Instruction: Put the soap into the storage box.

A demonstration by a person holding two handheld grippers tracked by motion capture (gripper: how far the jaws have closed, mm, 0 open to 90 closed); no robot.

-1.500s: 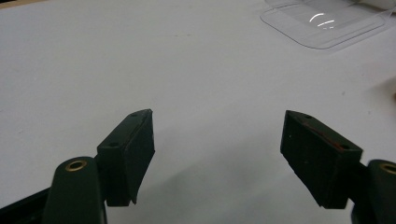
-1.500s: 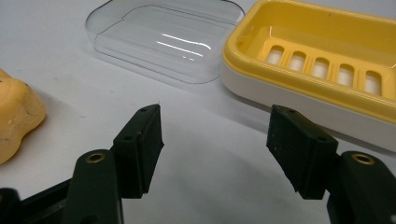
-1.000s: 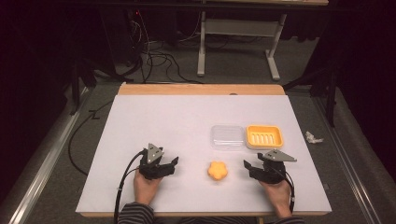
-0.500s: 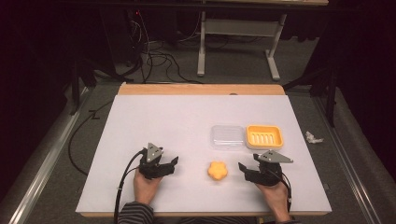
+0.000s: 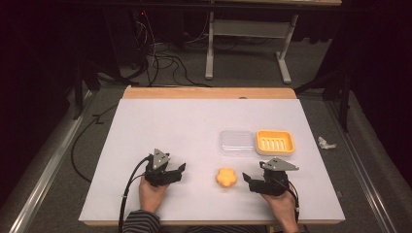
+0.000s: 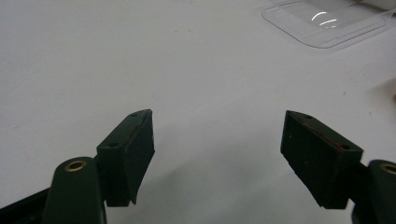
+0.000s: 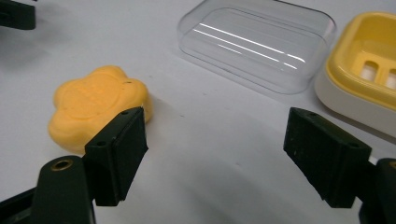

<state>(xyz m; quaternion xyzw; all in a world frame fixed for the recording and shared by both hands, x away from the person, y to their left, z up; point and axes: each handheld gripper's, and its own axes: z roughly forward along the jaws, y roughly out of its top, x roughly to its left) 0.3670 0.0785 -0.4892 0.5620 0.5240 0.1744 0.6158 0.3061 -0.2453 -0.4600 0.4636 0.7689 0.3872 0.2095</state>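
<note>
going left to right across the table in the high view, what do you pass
left gripper → orange flower-shaped soap → right gripper → yellow soap dish

white table with wooden far edge. on it: orange flower-shaped soap near; clear lid touching yellow soap dish, right.

A white table stands on grey floor, with cables and a desk frame in the dark far behind.
</note>
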